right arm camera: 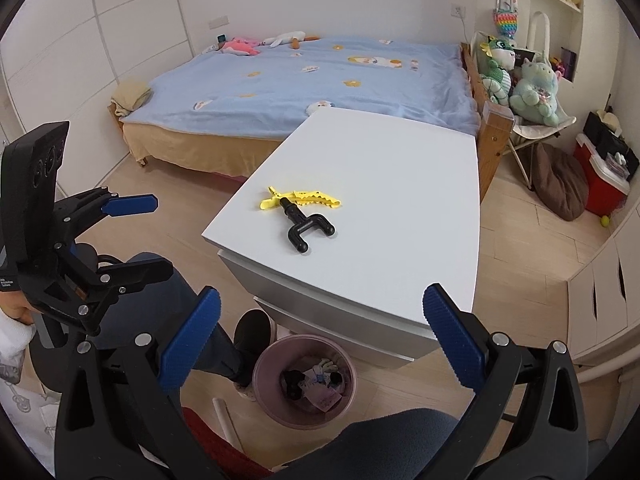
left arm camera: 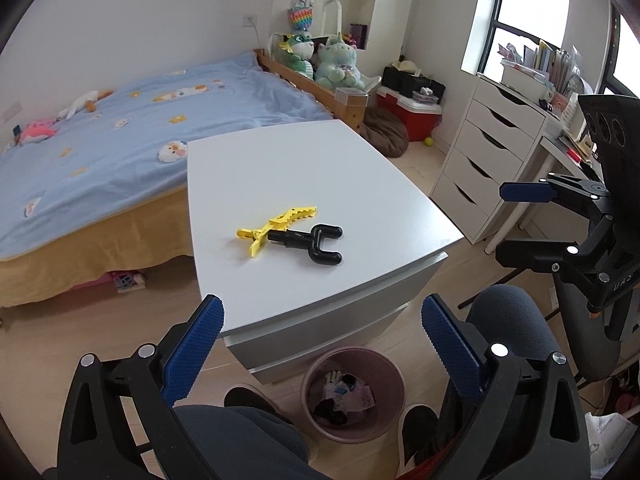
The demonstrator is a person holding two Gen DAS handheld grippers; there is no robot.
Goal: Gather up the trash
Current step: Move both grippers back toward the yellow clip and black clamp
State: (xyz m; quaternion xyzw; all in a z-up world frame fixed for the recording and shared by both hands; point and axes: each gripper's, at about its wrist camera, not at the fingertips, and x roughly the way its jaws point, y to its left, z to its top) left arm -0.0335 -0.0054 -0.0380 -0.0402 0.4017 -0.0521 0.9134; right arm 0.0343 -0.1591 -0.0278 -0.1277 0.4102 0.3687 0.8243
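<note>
A yellow saw-toothed plastic clip and a black forked plastic piece lie on the plain white cabinet top — beyond its far edge, a light-blue bedspread with small yellow-and-white patches.

Surface finishes around the white cabinet

I see its top smooth and matt; on it, a yellow plastic clip and a glossy black plastic fork piece; below it, a matt pink plastic bin.
</note>
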